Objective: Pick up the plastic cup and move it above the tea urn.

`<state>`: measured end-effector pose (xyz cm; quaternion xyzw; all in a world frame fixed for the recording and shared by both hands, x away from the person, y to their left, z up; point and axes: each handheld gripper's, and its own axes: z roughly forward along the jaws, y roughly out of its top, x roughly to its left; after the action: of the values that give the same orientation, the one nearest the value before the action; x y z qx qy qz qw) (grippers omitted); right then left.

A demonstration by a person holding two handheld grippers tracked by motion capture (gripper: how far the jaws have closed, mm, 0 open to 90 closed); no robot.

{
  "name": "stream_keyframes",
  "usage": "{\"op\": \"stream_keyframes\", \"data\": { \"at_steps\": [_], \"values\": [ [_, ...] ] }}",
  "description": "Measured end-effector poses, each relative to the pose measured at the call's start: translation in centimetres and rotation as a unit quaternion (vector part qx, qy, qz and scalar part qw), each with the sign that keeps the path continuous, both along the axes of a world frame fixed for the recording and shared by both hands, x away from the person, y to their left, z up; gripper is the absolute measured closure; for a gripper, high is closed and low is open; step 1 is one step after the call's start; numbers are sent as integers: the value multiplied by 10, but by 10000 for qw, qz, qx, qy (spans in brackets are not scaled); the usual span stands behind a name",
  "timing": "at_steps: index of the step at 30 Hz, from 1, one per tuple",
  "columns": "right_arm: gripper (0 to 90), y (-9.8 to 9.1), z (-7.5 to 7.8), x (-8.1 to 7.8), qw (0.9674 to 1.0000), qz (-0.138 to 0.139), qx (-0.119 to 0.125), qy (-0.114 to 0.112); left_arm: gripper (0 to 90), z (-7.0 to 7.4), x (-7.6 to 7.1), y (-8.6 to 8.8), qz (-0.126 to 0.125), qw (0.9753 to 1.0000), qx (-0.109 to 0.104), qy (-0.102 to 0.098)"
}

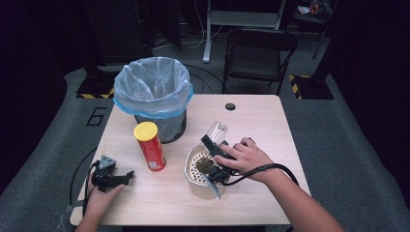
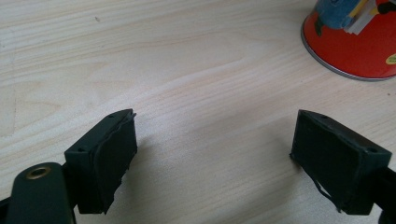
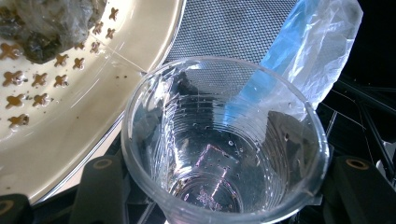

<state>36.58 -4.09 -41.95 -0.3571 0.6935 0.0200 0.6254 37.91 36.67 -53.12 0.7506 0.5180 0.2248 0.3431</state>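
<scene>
Right gripper [image 1: 216,143] clenched a clear, ribbed plastic cup [image 3: 224,154], tilted over the cream strainer [image 1: 192,170] whose cross-shaped holes held a dark wet clump [image 1: 203,165]; droplets clung inside the cup; left gripper [image 2: 212,154] rested on the table [image 1: 270,125] with jaws spread, gripping nothing, near the red can [image 1: 151,146]; a lined bin [image 1: 153,92] stood behind.

— We see pale, matt wood grain on the table [image 2: 187,60], and thin, crinkled blue plastic lining the bin [image 1: 153,87].

— We also note the clear, glossy ribbed plastic cup [image 3: 224,149], the smooth cream strainer [image 3: 74,116], and the can [image 1: 150,145] with its shiny metal rim.
</scene>
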Motion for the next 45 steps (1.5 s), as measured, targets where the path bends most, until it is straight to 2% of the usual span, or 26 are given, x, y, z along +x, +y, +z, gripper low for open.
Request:
{"op": "stream_keyframes", "data": {
  "at_steps": [2, 6, 12, 14, 18, 19, 27, 29, 31, 34, 41, 45],
  "values": [
    [380, 0, 2, -1, 10000, 8, -70, -19, 138, 0, 0, 0, 2, 10000, -1, -1],
    [380, 0, 0, -1, 10000, 4, -9, 22, 138, 0, 0, 0, 1, 10000, 0, -2],
    [380, 0, 1, -2, 10000, 11, 33, -54, 138, 0, 0, 0, 2, 10000, -1, -2],
    [380, -1, 2, -2, 10000, 24, -65, -31, 138, 0, 0, 0, 1, 10000, 3, -4],
    [380, -1, 3, -2, 10000, 43, -65, -49, 137, 0, 0, 0, 1, 10000, 1, -2],
    [380, 0, 5, -1, 9997, 117, -201, -65, 137, 0, 0, 0, 1, 10000, 1, -2],
    [380, 0, 5, -2, 9997, 162, -157, -135, 138, 0, 0, 0, 2, 10000, 0, -2],
    [379, 1, 6, -2, 9995, 162, -246, -96, 138, 0, 0, 0, 3, 10000, -2, -2],
    [379, 1, 5, -2, 9997, 135, -171, -98, 138, 0, 0, 0, 1, 10000, 0, -1],
    [379, 2, 6, -2, 9994, 193, -257, -131, 138, 0, 0, 0, 2, 10000, 0, -1],
    [378, 2, 4, -3, 9996, 156, -193, -106, 138, 0, 0, 0, -4, 10000, 7, -3],
    [377, 2, 6, -3, 9996, 199, -132, -170, 138, 0, 0, 0, 1, 10000, 0, 0]
  ]
}}
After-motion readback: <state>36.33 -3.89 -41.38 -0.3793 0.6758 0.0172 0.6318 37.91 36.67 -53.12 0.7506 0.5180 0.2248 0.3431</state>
